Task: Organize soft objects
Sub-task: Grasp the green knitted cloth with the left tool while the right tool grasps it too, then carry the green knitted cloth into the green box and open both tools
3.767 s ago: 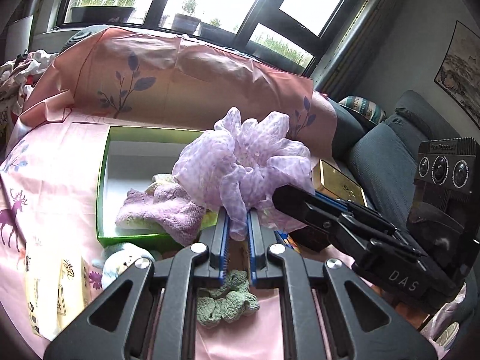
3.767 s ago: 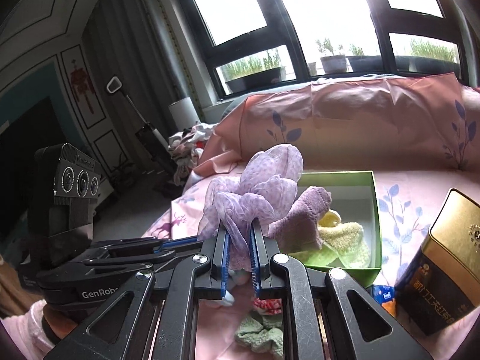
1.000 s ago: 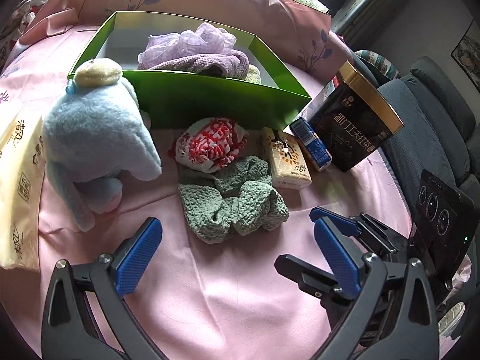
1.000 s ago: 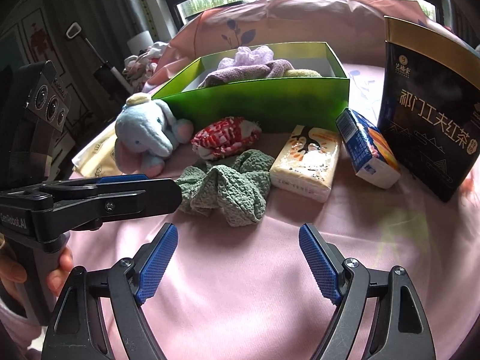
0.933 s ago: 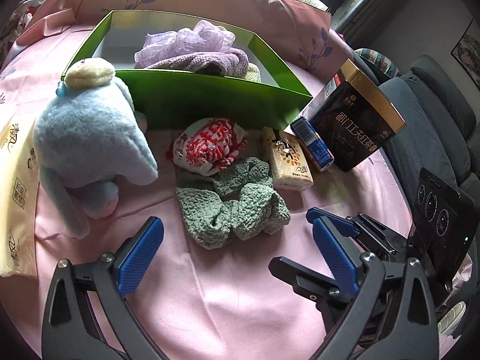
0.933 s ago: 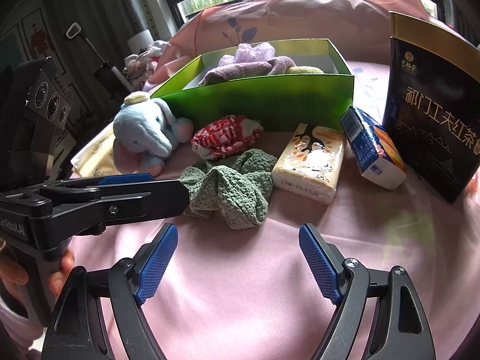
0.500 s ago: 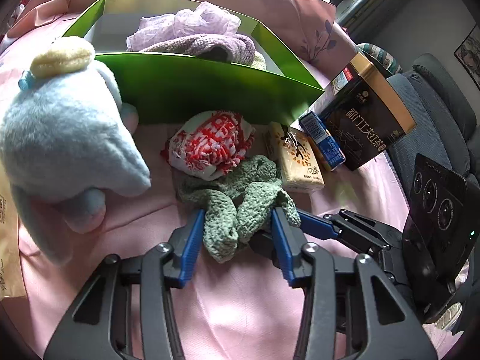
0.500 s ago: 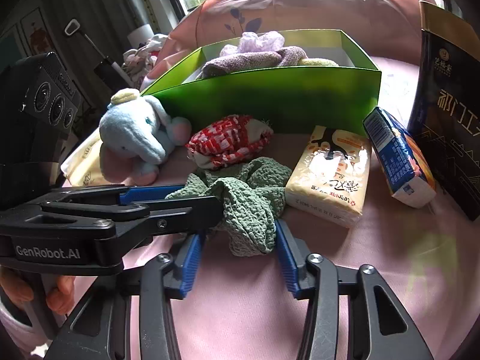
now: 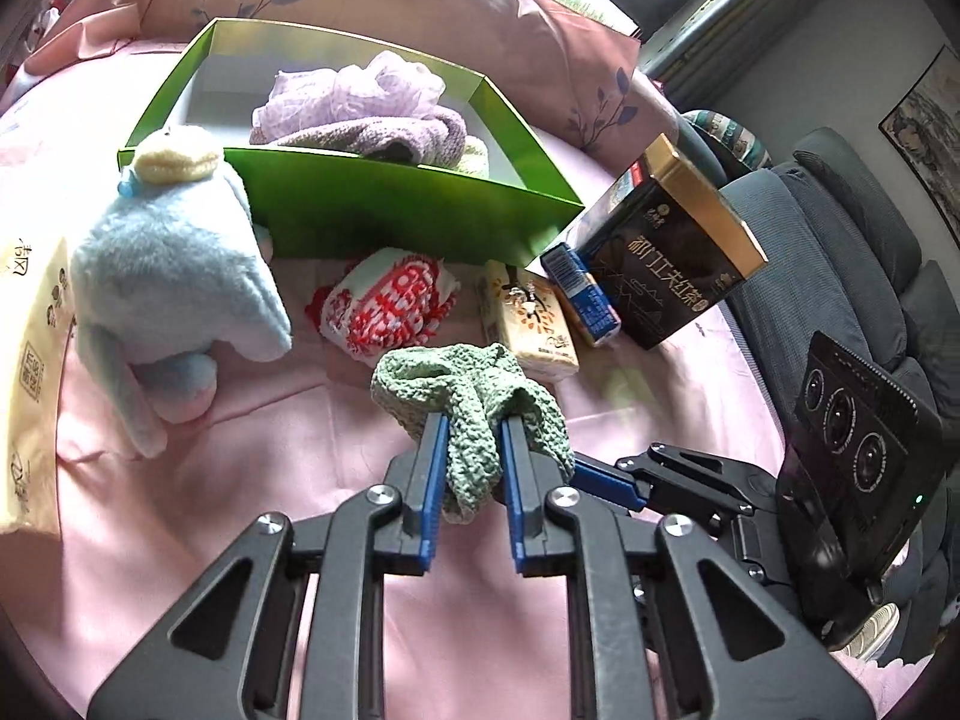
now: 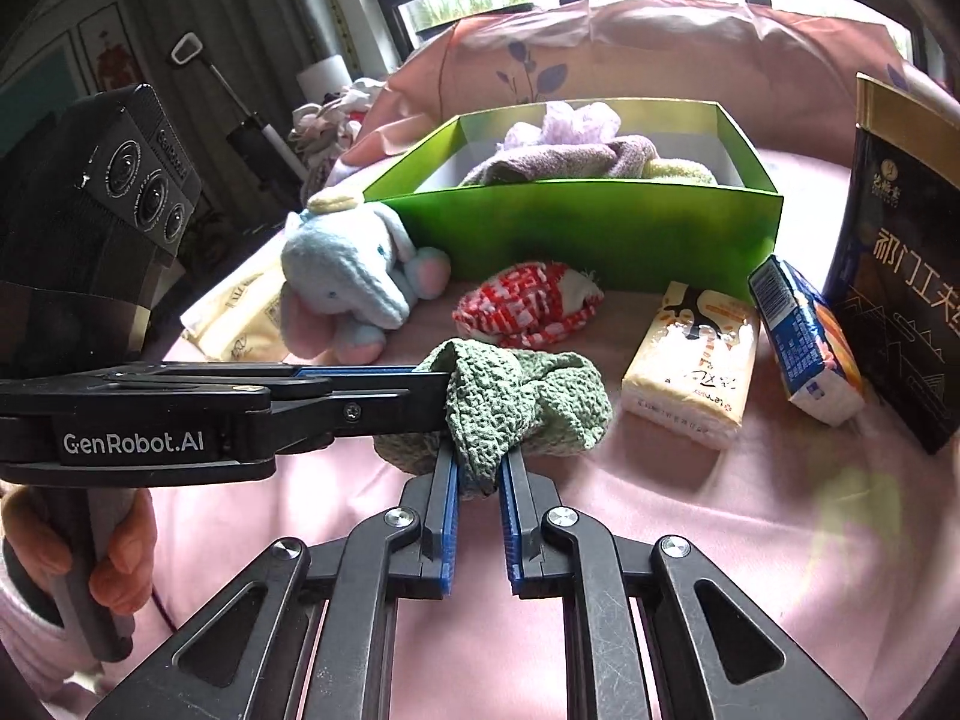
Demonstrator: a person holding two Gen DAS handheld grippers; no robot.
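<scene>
Pinching: both tongs, left (image 9: 470, 420) closing, right (image 10: 478, 461) | nubby green knitted cloth (image 9: 474, 396), bunched

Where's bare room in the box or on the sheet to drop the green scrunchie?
Box: its left end is bare white floor; the right end is heaped with the lilac cloth and towel. Sheet: open in the foreground, below the elephant. Crowded: the strip along the box front, elephant, red pouch, tissue pack, blue carton, tea tin.
</scene>
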